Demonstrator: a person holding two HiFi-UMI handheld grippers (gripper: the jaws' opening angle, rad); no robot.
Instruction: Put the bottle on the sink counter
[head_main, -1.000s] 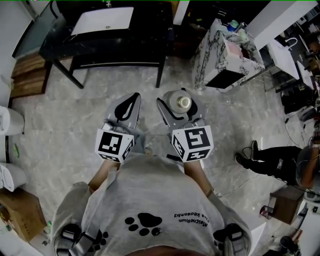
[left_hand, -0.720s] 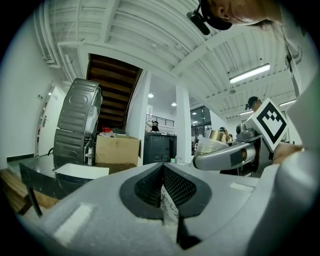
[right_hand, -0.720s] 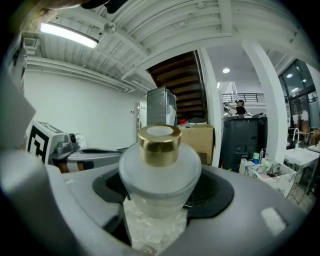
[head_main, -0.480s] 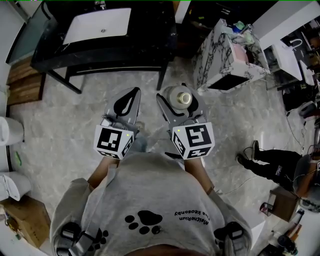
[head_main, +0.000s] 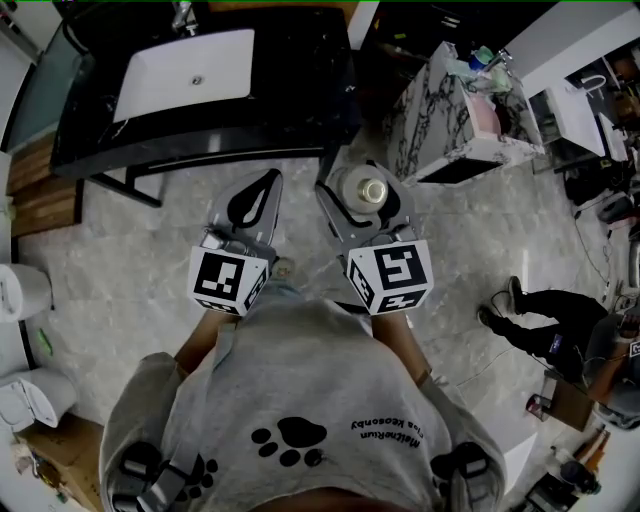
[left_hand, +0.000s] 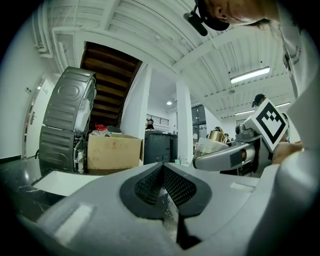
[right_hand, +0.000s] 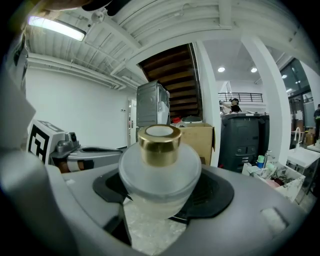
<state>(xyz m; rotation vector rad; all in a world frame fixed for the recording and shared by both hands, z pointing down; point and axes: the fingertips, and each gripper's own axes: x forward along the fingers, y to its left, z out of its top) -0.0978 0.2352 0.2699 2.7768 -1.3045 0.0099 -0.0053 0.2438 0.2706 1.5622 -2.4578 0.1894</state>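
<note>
**Head view, with both gripper views.** Right tongs clamped on a frosted glass bottle with a gold cap (upright, its round body in the grip), held above the marbled floor. Left tongs closed together with nothing between them, just beside the right pair. The black sink table with its white basin lies ahead, apart from the bottle.

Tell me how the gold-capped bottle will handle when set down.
The bottle looks like frosted glass: probably rigid, heavy for its size, breakable if dropped. Its round, squat body likely stands steadily but could roll if tipped. Its curved wall may slip in the jaws.
</note>
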